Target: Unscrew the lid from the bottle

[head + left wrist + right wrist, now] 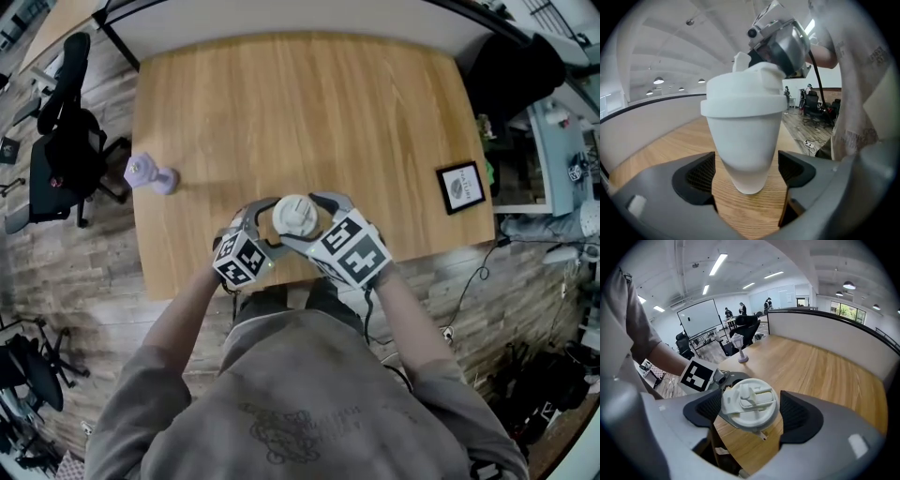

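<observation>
Lid still seated on the bottle; we have both grippers around it, neither clamped.

Far left on the table [309,103], a small purple ornament [150,174], well apart from the work. The left gripper [746,173] straddles the bottle [747,145] low on its body, pads [701,176] apart with a gap on each side. The bottle stands upright near the table's front edge. The right gripper [749,414] comes over the lid [750,403], its pads [794,413] wide and just off the rim. A framed card [461,186] lies far right. We judge that the unscrewing remains to be done; whether the thread is loosened we cannot tell. The left gripper view shows the lid-to-body seam closed; the right gripper view shows the lid's moulded top; only the head view shows both grippers together.
</observation>
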{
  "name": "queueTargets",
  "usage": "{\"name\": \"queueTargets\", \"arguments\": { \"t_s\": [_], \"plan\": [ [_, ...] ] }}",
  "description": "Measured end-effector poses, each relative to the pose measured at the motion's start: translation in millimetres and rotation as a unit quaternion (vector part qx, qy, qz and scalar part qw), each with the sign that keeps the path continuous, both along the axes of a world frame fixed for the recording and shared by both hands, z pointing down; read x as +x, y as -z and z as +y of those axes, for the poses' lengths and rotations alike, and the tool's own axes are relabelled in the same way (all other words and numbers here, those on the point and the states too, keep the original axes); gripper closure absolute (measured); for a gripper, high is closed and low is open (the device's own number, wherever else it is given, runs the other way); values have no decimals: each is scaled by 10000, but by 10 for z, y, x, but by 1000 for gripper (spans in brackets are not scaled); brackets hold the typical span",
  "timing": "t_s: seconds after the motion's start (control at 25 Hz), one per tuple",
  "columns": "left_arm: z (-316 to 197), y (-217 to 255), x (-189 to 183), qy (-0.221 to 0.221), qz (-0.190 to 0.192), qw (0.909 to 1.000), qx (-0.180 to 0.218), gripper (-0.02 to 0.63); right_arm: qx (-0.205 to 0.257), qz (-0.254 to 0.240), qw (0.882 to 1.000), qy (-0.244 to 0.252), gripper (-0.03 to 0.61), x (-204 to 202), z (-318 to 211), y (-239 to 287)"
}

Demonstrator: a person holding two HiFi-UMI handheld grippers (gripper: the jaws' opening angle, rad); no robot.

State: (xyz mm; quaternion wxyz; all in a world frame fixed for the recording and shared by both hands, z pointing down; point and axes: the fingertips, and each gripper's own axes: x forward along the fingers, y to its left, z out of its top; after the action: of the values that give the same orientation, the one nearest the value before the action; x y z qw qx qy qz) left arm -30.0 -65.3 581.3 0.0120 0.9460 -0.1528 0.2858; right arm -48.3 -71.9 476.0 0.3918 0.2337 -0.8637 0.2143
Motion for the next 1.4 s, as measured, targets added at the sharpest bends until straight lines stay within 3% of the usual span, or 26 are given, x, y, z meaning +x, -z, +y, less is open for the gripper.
{"name": "queueTargets", "arguments": {
  "t_s": [0.56, 0.96, 1.2, 1.4],
  "plan": [
    [-34, -58, 110, 78, 123, 9999, -46, 236, -133, -16, 9999, 15, 184, -46, 11, -44],
    [-45, -50, 128, 213, 197, 9996, -46, 238, -122, 405, 9990, 153, 184, -49, -9, -83],
    [-35, -41, 124, 194, 171, 9997, -37, 239, -91, 601, 9932, 988, 185, -64, 78, -76],
    [-28, -38, 146, 199, 160, 9997, -50, 239, -101, 670, 9749, 2119, 184, -33, 140, -76]
  ]
}}
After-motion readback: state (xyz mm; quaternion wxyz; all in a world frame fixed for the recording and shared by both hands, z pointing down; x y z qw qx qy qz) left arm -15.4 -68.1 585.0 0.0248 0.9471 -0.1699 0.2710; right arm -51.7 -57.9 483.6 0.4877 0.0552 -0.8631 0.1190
